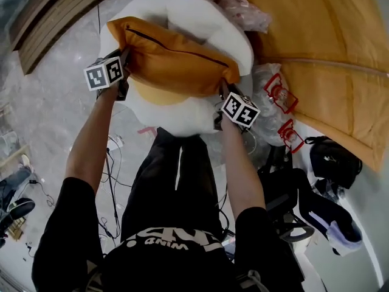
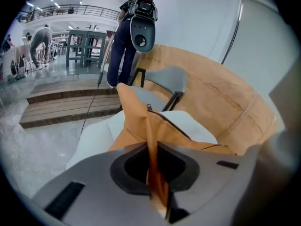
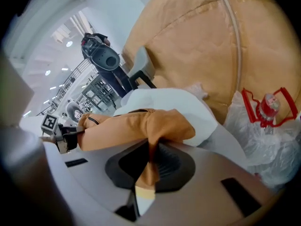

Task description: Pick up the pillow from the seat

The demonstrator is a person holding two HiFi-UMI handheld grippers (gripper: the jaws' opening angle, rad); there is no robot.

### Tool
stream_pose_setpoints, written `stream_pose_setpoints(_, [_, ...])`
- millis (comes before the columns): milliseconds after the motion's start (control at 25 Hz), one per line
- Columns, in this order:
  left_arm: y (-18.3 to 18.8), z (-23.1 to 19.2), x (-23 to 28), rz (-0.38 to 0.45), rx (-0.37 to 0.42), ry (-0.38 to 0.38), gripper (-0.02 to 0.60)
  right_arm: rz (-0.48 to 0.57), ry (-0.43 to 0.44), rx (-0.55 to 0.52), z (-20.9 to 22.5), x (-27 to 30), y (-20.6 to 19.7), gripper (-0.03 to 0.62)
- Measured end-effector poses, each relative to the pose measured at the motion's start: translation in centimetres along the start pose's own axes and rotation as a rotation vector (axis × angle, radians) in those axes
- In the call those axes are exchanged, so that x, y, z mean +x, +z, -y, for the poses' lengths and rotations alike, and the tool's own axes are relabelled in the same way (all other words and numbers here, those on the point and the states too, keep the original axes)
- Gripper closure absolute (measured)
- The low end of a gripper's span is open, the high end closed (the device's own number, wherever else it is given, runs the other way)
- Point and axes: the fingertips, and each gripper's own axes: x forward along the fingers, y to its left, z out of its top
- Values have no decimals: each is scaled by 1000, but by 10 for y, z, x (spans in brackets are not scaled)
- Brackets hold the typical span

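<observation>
Holding orange pillow (image 1: 173,62) by both ends, zip facing up, right above white seat (image 1: 200,17); can't tell whether fully clear of the seat or brushing it. Pinched at the left corner by left gripper (image 1: 126,62), jaws almost together with only a fold of orange fabric between the pads. Same at the right corner with right gripper (image 1: 223,91): jaws nearly closed, thin fold of cover squeezed between them. Flanked on the right by big tan cushion (image 1: 316,47), with clear plastic bags (image 1: 273,96) holding red-handled bottles just beside the seat. Further right, black bag (image 1: 334,160) on grey floor (image 1: 42,108). Behind the seat in left gripper view: wooden steps (image 2: 66,107) and a standing person (image 2: 123,41).
</observation>
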Motion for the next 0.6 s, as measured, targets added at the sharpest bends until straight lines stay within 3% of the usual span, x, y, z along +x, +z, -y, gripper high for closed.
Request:
stream_pose_setpoints(160, [42, 26, -58, 99, 62, 17, 552, 57, 41, -99, -27, -43, 50, 549])
stream_pose_setpoints(280, [64, 63, -122, 169, 113, -13, 552, 133, 57, -145, -52, -104, 82, 549])
stream_pose_setpoints(600, [90, 150, -341, 408, 153, -26, 552, 330, 140, -307, -143, -304, 131, 548])
